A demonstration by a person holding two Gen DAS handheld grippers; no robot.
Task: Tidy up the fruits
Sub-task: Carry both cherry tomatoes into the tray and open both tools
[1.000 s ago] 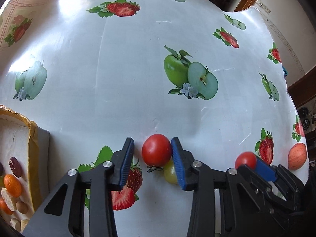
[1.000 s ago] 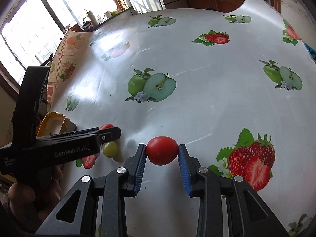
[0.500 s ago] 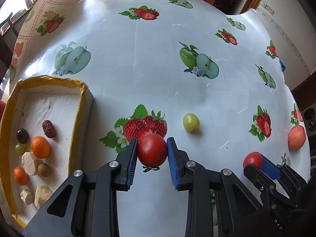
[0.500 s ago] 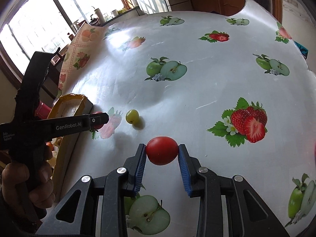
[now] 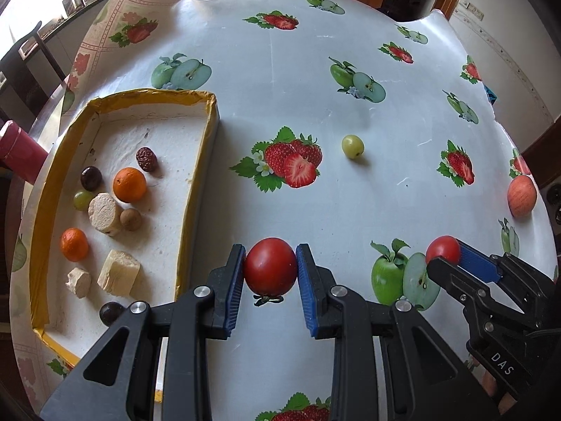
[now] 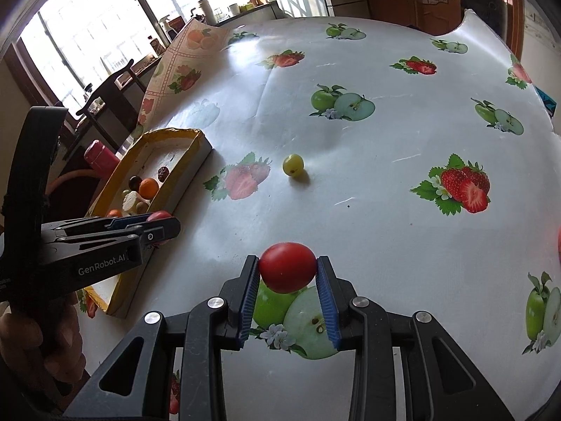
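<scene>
My left gripper (image 5: 270, 266) is shut on a red tomato (image 5: 270, 266) and holds it above the table, just right of the yellow-rimmed white tray (image 5: 196, 161). My right gripper (image 6: 287, 270) is shut on a second red tomato (image 6: 287, 267), also held above the table; it shows in the left wrist view (image 5: 442, 249) at the lower right. The left gripper (image 6: 157, 222) shows at the left of the right wrist view, near the tray (image 6: 201, 149). A yellow-green grape (image 5: 352, 146) lies on the tablecloth beyond both grippers.
The tray holds two oranges (image 5: 129, 185), dark and green small fruits and several pale chunks. An apple (image 5: 521, 195) sits near the table's right edge. A pink bottle (image 5: 17, 151) stands left of the tray. The tablecloth has printed fruit pictures.
Both grippers have risen and pulled back from the table with their tomatoes. The left one lifted its tomato away from the grape and moved toward the tray.
</scene>
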